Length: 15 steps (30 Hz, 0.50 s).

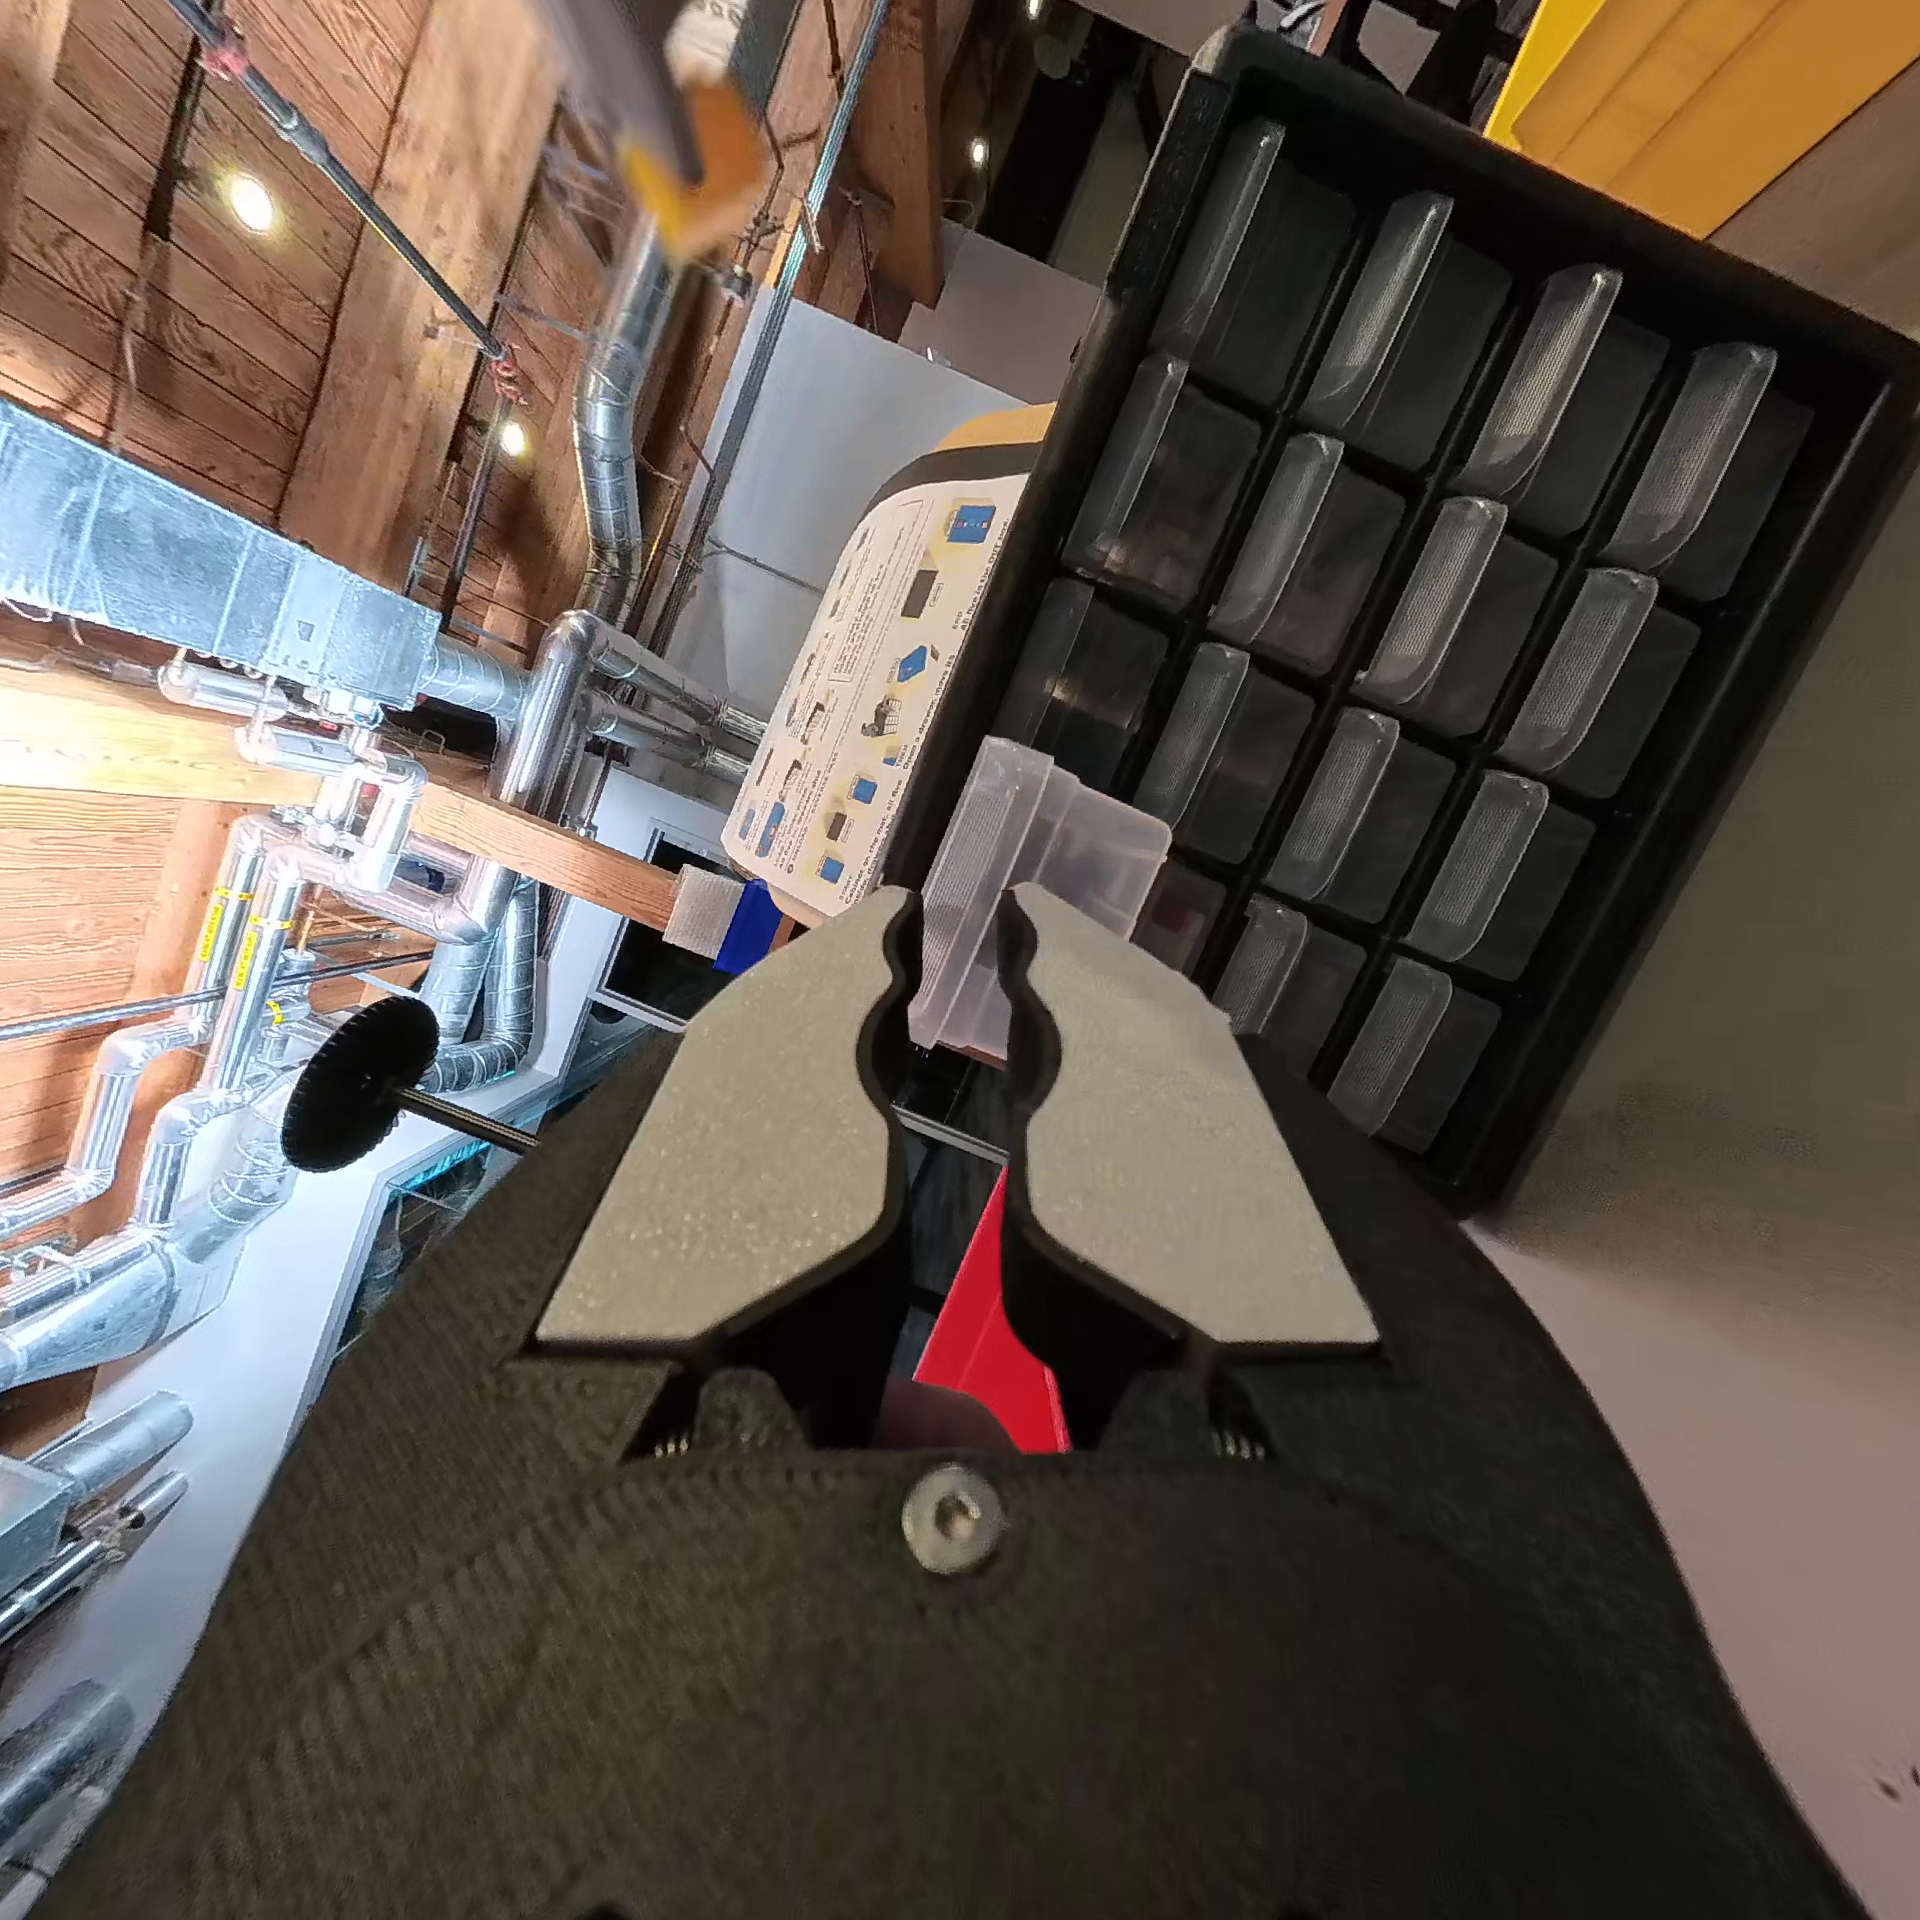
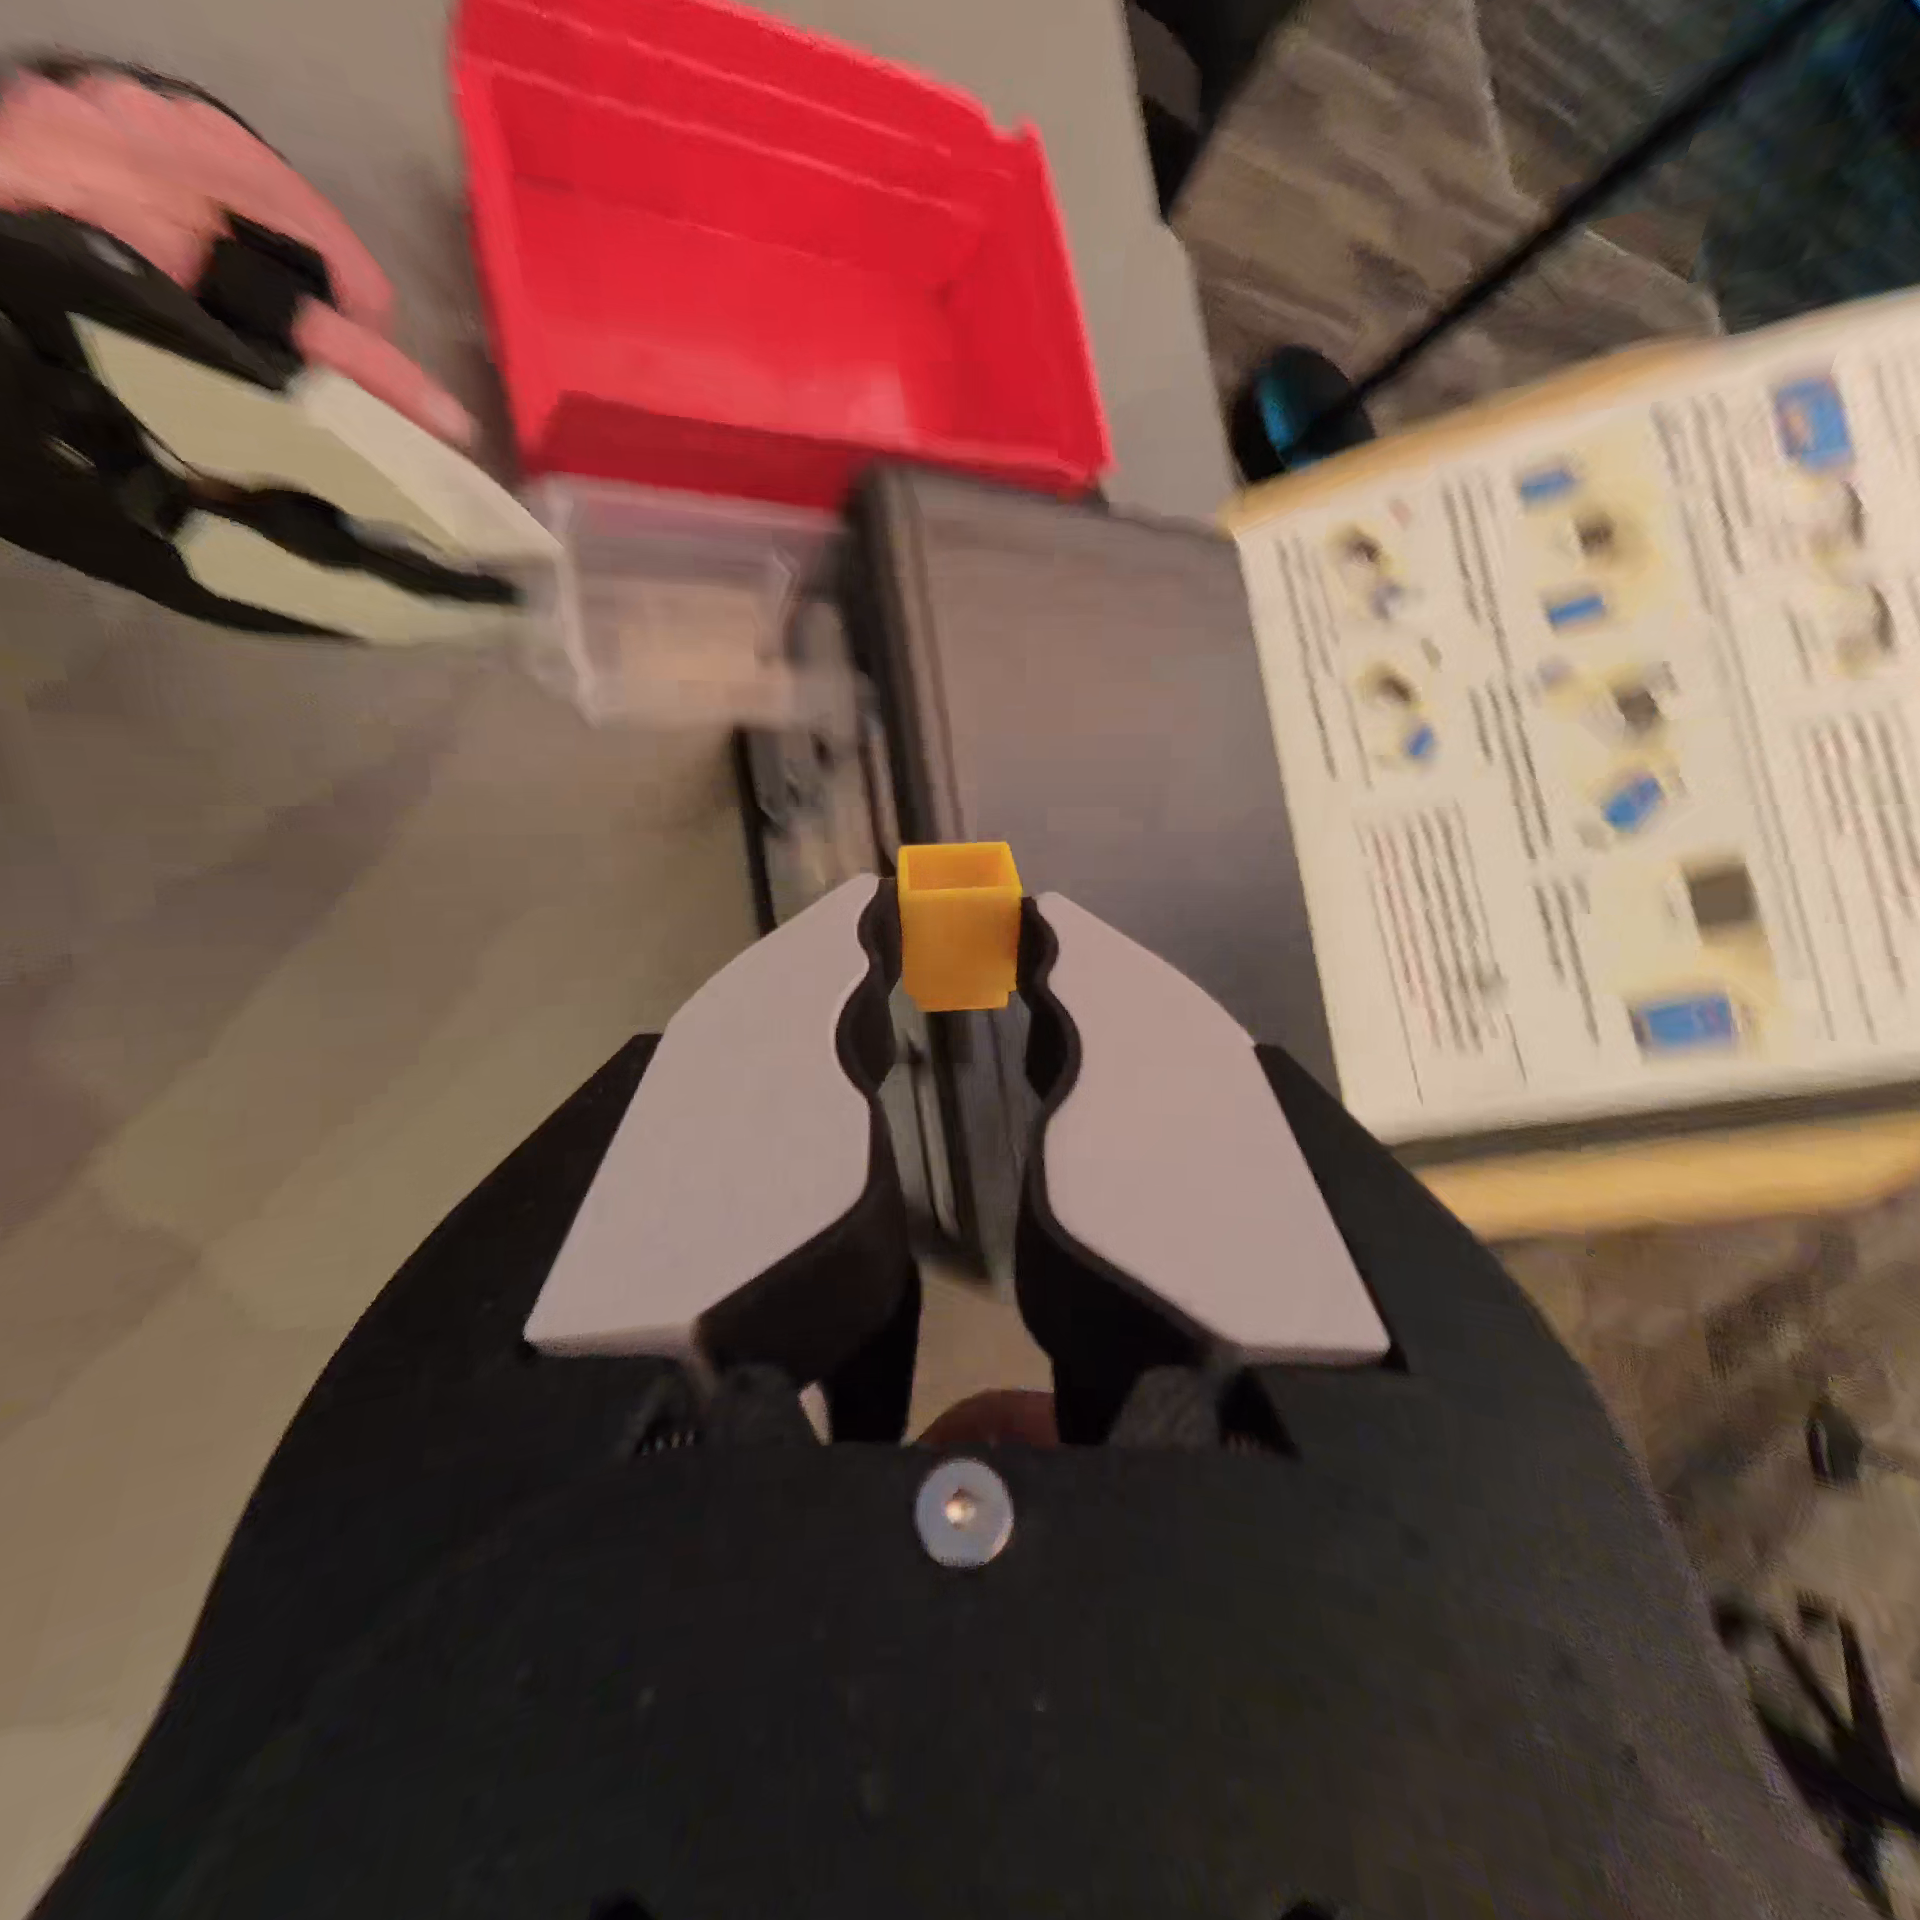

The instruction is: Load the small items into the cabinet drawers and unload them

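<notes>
The black cabinet [image 1: 1901, 416] holds several clear drawers, and the right wrist view looks down on its top [image 2: 1060, 707]. One clear drawer [image 1: 1049, 862] is pulled out at the lower left. My left gripper [image 1: 961, 935] is closed on the drawer's front lip; it shows blurred in the right wrist view [image 2: 499, 592], touching the drawer [image 2: 675, 623]. My right gripper [image 2: 956, 935] is shut on a small hollow yellow block [image 2: 956, 925], above the cabinet top. It appears blurred at the top of the left wrist view, where the block [image 1: 707, 156] hangs above the drawer.
A red bin [image 2: 769, 260] sits on the grey table beyond the open drawer, and it also shows between my left fingers [image 1: 987, 1340]. A printed instruction sheet [image 2: 1610, 707] on a board lies beside the cabinet. A pink-covered hand [image 2: 156, 177] holds the left gripper. Tip to tip, the grippers are about 15 centimeters apart.
</notes>
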Each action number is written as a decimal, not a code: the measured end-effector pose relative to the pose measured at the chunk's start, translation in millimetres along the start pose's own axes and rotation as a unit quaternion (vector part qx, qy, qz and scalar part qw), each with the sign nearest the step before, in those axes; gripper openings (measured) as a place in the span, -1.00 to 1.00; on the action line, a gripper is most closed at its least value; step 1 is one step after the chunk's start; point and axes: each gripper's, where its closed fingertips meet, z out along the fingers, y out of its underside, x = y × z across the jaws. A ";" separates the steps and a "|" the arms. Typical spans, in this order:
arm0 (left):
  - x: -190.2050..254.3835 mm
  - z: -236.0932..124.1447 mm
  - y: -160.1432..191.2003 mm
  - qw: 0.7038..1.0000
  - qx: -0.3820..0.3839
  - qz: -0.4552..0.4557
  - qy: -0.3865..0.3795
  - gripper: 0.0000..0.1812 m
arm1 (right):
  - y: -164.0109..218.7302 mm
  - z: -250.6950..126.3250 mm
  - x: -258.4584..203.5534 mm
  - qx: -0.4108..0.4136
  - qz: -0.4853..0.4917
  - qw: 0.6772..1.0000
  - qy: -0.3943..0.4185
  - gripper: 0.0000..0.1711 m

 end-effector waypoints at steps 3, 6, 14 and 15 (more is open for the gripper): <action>0.7 0.4 -1.4 1.000 0.001 0.000 0.000 -0.86 | 68.3 -34.9 34.6 -0.053 0.074 0.994 0.062 -0.77; 0.5 0.6 -1.4 1.000 0.001 0.000 0.000 -0.86 | 147.6 -51.2 57.8 -0.107 0.170 0.975 0.097 -0.76; 1.0 1.2 -2.2 1.000 0.000 -0.001 0.000 -0.86 | 328.9 -28.0 64.6 -0.226 0.363 0.897 0.111 -0.77; 1.0 1.2 -2.2 1.000 0.001 -0.002 0.001 -0.85 | 344.2 -23.7 62.8 -0.237 0.376 0.889 0.109 -0.77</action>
